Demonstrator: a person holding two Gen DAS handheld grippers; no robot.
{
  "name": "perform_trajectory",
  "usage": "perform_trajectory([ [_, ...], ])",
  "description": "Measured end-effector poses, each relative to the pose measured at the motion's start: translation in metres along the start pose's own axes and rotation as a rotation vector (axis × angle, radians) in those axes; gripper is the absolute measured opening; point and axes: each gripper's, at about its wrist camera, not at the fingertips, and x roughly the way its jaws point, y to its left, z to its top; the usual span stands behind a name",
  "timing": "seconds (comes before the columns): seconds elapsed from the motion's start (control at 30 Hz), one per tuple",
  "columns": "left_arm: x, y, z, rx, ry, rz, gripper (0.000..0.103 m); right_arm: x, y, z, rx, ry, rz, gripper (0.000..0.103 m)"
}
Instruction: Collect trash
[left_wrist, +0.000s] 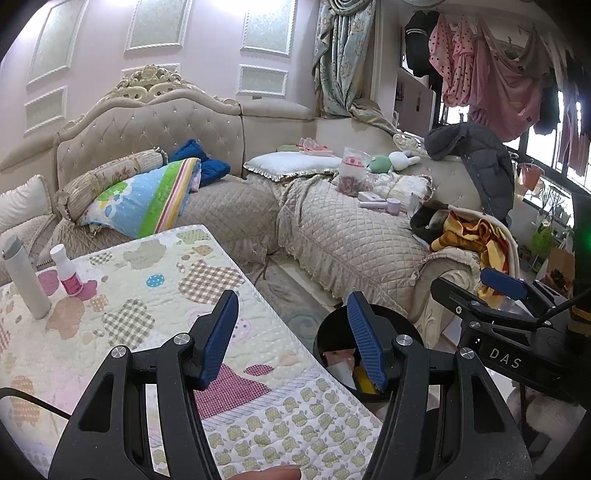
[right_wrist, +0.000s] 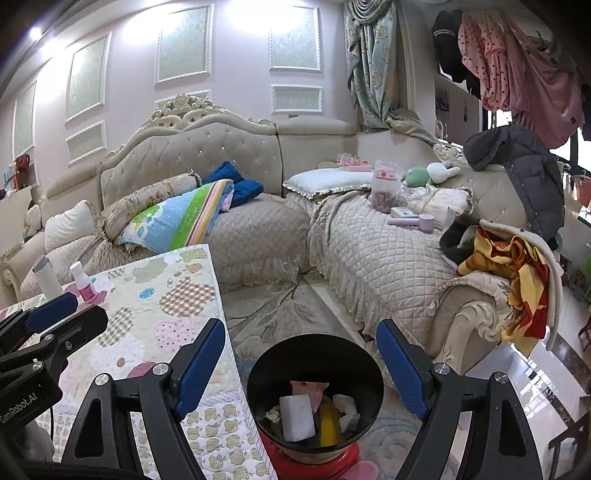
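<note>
A black round bin (right_wrist: 314, 354) stands on the floor beside the quilt-covered table (right_wrist: 173, 295). Inside it lie a white block (right_wrist: 297, 417), a yellow piece (right_wrist: 328, 424), a pink wrapper (right_wrist: 308, 389) and crumpled white paper (right_wrist: 347, 408). My right gripper (right_wrist: 301, 349) hovers over the bin, open, nothing between its blue pads. My left gripper (left_wrist: 293, 321) hangs open over the table's right edge, also with nothing in it; the bin (left_wrist: 332, 328) shows behind its right finger. Each gripper appears in the other's view: the right one (left_wrist: 504, 284), the left one (right_wrist: 51, 306).
A white tube (left_wrist: 26, 277) and a small pink-and-white bottle (left_wrist: 68, 271) stand at the table's far left. A beige corner sofa (right_wrist: 369, 258) wraps behind, strewn with pillows, toys and clothes. A patterned rug (right_wrist: 280, 310) covers the floor between table and sofa.
</note>
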Motion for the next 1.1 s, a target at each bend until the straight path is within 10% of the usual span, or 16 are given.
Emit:
perform_trajectory([
  [1.1, 0.009, 0.001, -0.005, -0.002, 0.039, -0.002, 0.060, 0.011, -0.007, -0.001, -0.002, 0.033, -0.006, 0.083],
])
